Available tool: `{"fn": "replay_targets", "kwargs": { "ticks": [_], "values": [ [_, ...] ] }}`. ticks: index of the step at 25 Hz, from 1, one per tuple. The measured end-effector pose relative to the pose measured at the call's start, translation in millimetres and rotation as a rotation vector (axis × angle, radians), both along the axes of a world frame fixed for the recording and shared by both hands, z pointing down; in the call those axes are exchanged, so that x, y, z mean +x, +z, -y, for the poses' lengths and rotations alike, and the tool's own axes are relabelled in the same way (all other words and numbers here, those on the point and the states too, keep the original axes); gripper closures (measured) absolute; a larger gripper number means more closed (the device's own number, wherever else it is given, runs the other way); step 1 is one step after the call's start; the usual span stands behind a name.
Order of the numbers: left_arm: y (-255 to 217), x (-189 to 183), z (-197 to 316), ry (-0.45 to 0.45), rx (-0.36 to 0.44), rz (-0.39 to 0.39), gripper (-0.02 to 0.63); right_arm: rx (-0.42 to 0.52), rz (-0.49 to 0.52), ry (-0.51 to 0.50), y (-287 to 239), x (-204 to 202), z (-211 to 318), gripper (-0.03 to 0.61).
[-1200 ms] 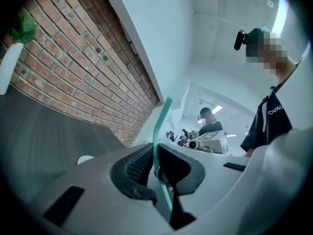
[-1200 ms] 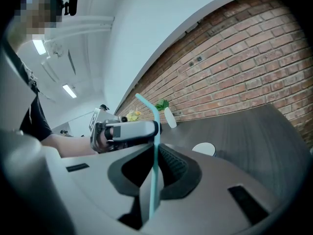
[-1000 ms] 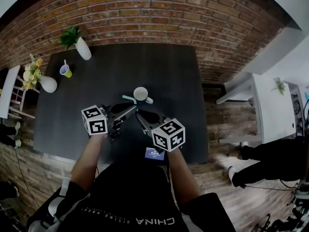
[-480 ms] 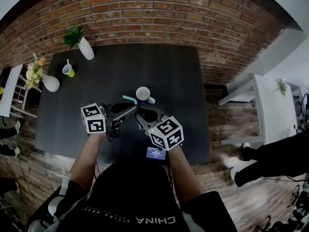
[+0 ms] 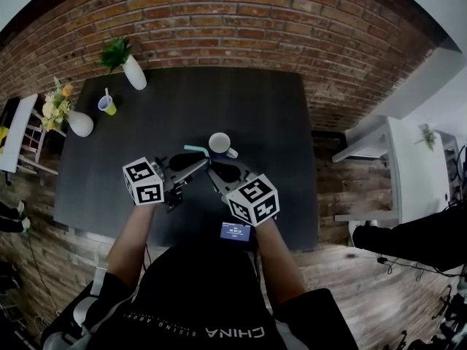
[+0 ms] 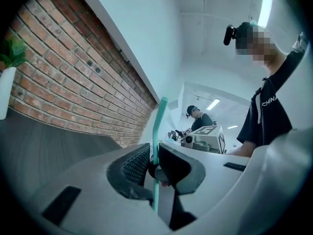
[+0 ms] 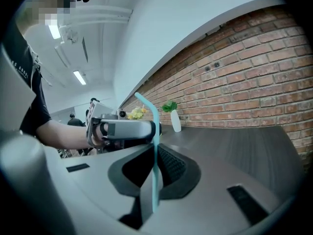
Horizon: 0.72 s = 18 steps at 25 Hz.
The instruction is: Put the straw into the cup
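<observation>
**Head view.**
- Surface: dark, matt table [image 5: 255, 108], rectangular, set against a red brick wall [image 5: 292, 28]. Plank floor [image 5: 343, 181] to its right.
- Far left edge of the table: a white vase [image 5: 133, 72] with green leaves, a second rounded white vase with flowers [image 5: 79, 125], and a small mug [image 5: 107, 106] with a stick-like item standing in it.
- Task items: white cup [image 5: 219, 144] with a handle, upright near the table's middle. I cannot tell what is inside it. The teal straw [image 5: 193, 149] lies just left of the cup and outside it.
- My left gripper [image 5: 198, 164] and right gripper [image 5: 212, 173] meet tip to tip just on my side of the cup.

**Left gripper view.**
- The ribbed black pads of my left gripper [image 6: 155, 168] are clamped on the straw [image 6: 157, 131]. It is a thin, smooth tube and stands up between them.
- Brick wall on the left, pale ceiling above, and a person [image 6: 198, 119] far off.

**Right gripper view.**
- My right gripper [image 7: 155, 173] is likewise closed on the straw [image 7: 155, 146], whose top bends to the left.
- The left gripper's grey body lies just behind it.
- Dark table and brick wall on the right.
</observation>
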<state>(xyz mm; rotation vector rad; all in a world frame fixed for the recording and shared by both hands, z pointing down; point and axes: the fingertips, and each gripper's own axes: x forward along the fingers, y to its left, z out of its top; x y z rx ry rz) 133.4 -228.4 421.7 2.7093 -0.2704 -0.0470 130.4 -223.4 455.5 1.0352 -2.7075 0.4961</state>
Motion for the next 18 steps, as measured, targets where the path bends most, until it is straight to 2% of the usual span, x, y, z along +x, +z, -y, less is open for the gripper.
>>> {"fn": "replay_targets", "kwargs": {
  "ticks": [12,17,18],
  "values": [
    [4,-30,27,-0.115,-0.001,0.004,0.575,-0.001,0.062,0.032,-5,13,37,0.549],
    [12,-31,30,-0.118,0.048,0.053,0.580,0.002,0.080,0.055,-6,21,57,0.549],
    [16,-30,30,-0.119,0.069,0.070,0.611,0.002,0.081,0.060,-5,24,62,0.549]
  ]
}}
